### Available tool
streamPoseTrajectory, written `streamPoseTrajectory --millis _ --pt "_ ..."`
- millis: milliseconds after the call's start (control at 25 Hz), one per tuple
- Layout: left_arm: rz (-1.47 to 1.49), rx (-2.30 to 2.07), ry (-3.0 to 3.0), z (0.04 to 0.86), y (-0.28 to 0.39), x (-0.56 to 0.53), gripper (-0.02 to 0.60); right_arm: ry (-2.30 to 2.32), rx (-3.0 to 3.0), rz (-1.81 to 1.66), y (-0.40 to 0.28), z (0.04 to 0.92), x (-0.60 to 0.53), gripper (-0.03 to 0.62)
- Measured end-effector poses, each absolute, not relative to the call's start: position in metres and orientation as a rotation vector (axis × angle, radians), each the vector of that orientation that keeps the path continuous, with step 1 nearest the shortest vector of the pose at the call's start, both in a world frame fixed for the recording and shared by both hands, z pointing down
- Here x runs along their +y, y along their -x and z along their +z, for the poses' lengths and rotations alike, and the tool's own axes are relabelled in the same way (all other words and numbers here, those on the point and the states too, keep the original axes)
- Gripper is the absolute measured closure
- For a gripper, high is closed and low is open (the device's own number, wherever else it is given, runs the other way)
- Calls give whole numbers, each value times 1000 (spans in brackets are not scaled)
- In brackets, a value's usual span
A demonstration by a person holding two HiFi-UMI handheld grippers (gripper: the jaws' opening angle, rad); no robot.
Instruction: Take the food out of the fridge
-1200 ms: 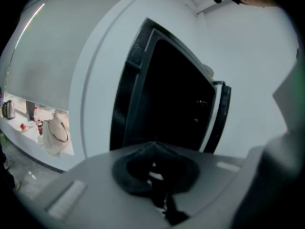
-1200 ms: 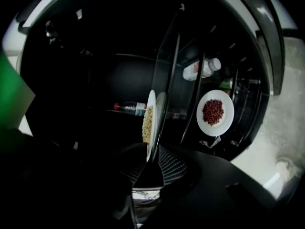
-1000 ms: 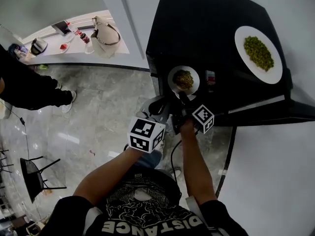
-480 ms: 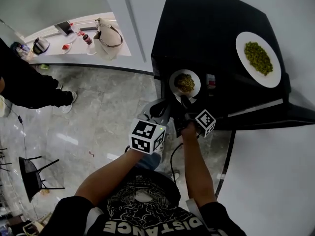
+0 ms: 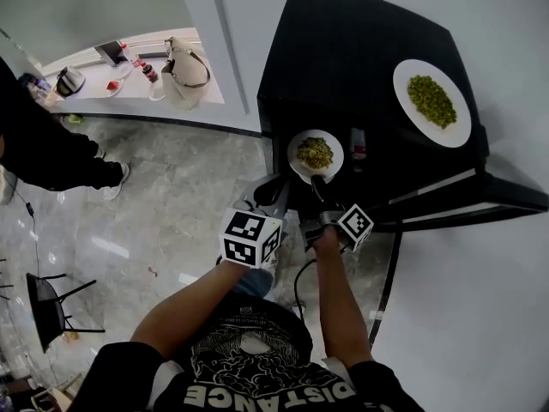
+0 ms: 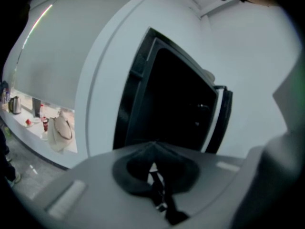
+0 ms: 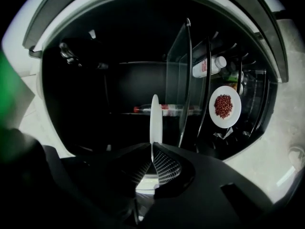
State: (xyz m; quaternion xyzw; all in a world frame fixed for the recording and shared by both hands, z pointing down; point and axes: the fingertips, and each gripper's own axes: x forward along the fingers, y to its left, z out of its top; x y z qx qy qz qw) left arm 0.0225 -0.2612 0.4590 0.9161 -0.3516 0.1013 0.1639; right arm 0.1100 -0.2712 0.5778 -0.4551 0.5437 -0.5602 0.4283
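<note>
Plate [image 7: 155, 118] rim pinched between right gripper [image 7: 151, 145] fingers [image 7: 163, 166].

Three plates of food [image 5: 450, 131] [image 5: 296, 166] [image 7: 225, 122], two hand-held grippers [image 6: 152, 168] [image 7: 152, 151].

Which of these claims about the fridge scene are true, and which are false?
1. The right gripper is shut on the rim of a small white plate of food. True.
2. The left gripper holds a bottle. False: its jaws are together with nothing between them.
3. A plate of red beans sits inside the fridge. True.
4. The large plate of green peas lies on the floor. False: it rests on top of the fridge.
</note>
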Motion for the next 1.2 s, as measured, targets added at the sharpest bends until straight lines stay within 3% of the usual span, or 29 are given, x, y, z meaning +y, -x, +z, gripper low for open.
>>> streamPoseTrajectory --millis 1200 --pt "78 -1308 -2581 369 44 -200 580 807 1639 -1291 -64 355 -123 583"
